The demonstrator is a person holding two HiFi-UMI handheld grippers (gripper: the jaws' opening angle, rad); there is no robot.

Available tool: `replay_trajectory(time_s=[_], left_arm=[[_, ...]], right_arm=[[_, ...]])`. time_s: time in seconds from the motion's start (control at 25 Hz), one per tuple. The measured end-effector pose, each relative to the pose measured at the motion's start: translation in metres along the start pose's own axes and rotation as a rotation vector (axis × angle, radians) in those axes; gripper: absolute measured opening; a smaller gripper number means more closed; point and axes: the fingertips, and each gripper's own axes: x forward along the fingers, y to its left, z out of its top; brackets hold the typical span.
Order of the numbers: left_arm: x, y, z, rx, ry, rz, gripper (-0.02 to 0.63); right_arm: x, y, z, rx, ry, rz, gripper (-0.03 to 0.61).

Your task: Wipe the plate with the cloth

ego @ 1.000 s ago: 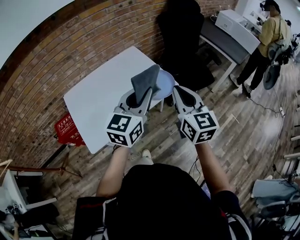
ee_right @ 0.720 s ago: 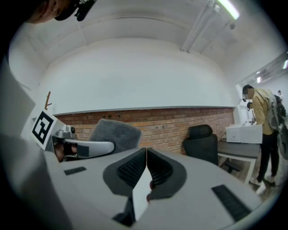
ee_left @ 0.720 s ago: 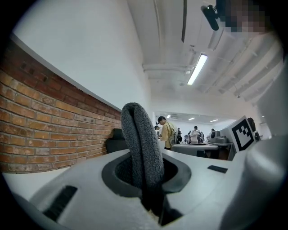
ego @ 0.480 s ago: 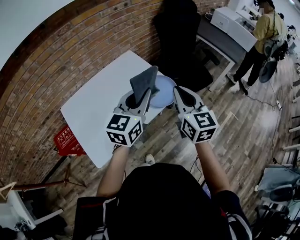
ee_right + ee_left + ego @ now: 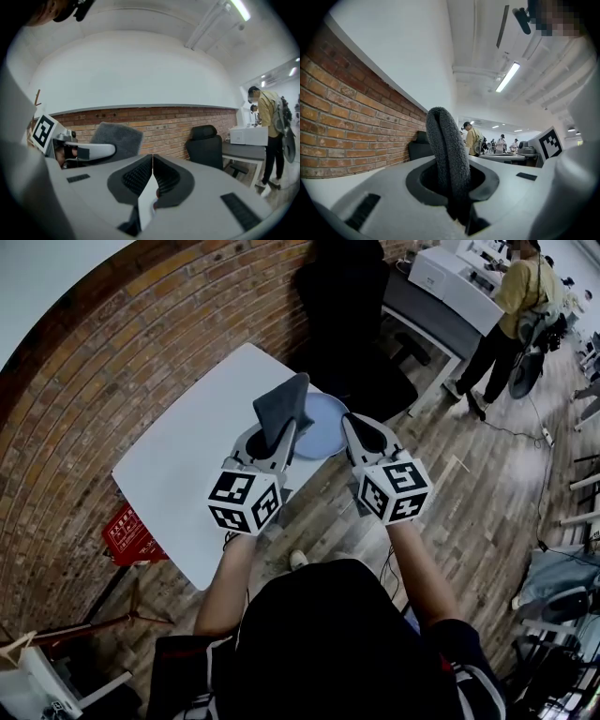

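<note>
My left gripper is shut on a dark grey cloth, which stands up folded out of the jaws. In the left gripper view the cloth fills the gap of the left gripper. A round pale blue plate is held just right of the cloth, over the white table's near corner. My right gripper is shut on the plate's right rim. In the right gripper view the plate shows as a thin pale edge in the right gripper, with the cloth to the left.
A brick wall runs behind the table. A black office chair stands past its far corner, and a red crate sits on the wood floor at the left. A person in a yellow top stands by a desk at far right.
The head view has drifted, so the table and floor sit differently in frame. Both grippers keep their hold, with cloth and plate still side by side. The person at the back moved slightly.
</note>
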Motion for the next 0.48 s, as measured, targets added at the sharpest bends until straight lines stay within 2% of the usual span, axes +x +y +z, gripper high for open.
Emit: replay_trajectory(time_s=[0.2,0.48], left_arm=[[0.010,0.001,-0.006,-0.019,0.013,-0.013,0.063],[0.024,0.012,-0.013,-0.036,0.027,0.000,0.062]], right_arm=[[0.001,-0.010,-0.004,0.031,0.010,-0.011,0.031],[0.013,-0.027,-0.007,0.009,0.024,-0.013,0.031]])
